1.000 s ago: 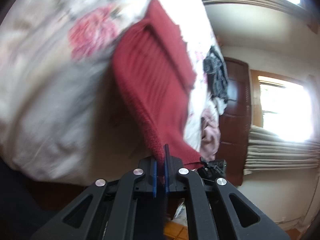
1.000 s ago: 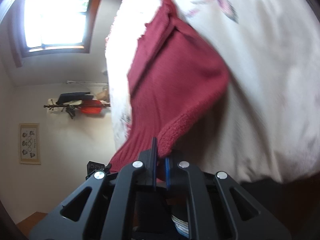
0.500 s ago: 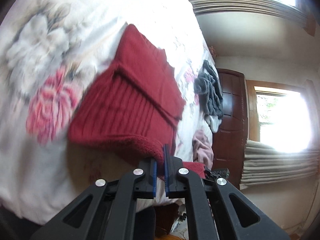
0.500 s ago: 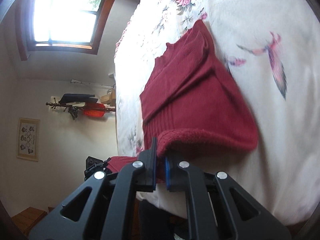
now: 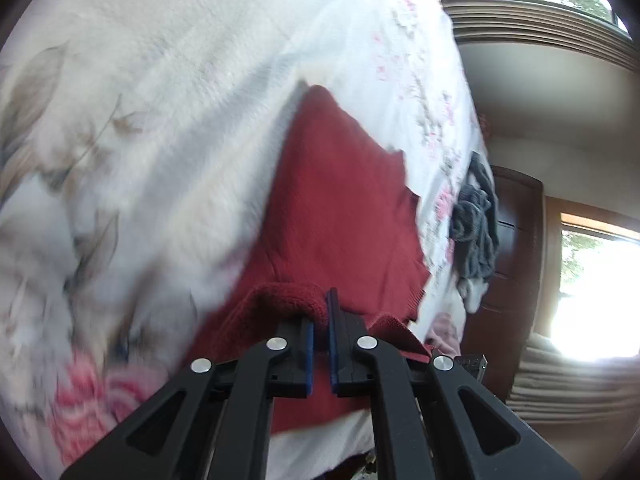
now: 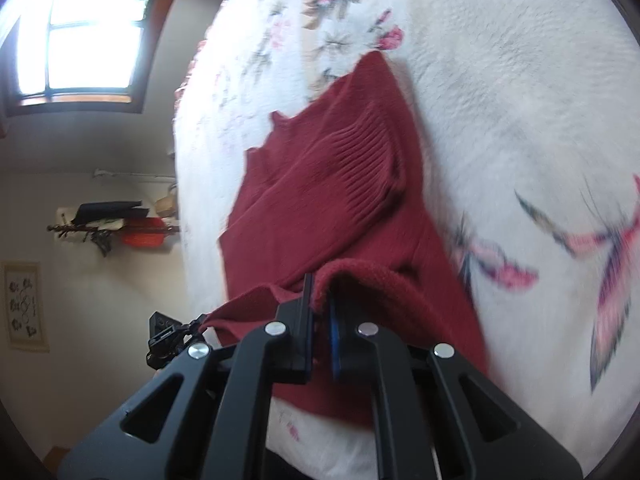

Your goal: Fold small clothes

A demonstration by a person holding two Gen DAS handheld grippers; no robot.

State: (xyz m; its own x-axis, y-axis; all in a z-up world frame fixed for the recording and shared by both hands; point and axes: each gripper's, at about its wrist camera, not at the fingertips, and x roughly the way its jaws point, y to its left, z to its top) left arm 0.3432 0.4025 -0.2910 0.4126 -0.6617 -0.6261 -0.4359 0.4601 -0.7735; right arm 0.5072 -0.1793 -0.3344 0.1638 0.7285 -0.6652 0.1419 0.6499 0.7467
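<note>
Red knit garment [image 5: 340, 216] lies on the floral bedspread [image 5: 160, 100], its long axis running away from both cameras up the bed; the near hem is lifted and doubled back toward the far end, fuzzy underside showing.

Left gripper [image 5: 320, 332] — its 2 blue-lined fingers stand nearly together, pinching the raised hem at its left corner. Right gripper [image 6: 318, 320] is likewise nearly closed, clamped on the hem's other corner, cloth curling over the blue pad. The hem spans between the 2 grippers.

Right wrist view alone shows the ribbed panel [image 6: 356, 160] in the garment's middle, a notched far edge, bird prints on the spread, a window [image 6: 86, 36], a wall rack [image 6: 112, 224] and a framed picture [image 6: 26, 304]. Left wrist view alone shows a grey garment [image 5: 476, 232] heaped further up the bed beside the red one, a pink item [image 5: 446, 330] near the bed edge, a dark wooden door [image 5: 516, 256] and a bright window with folded blinds. Both views are partly motion-blurred.
</note>
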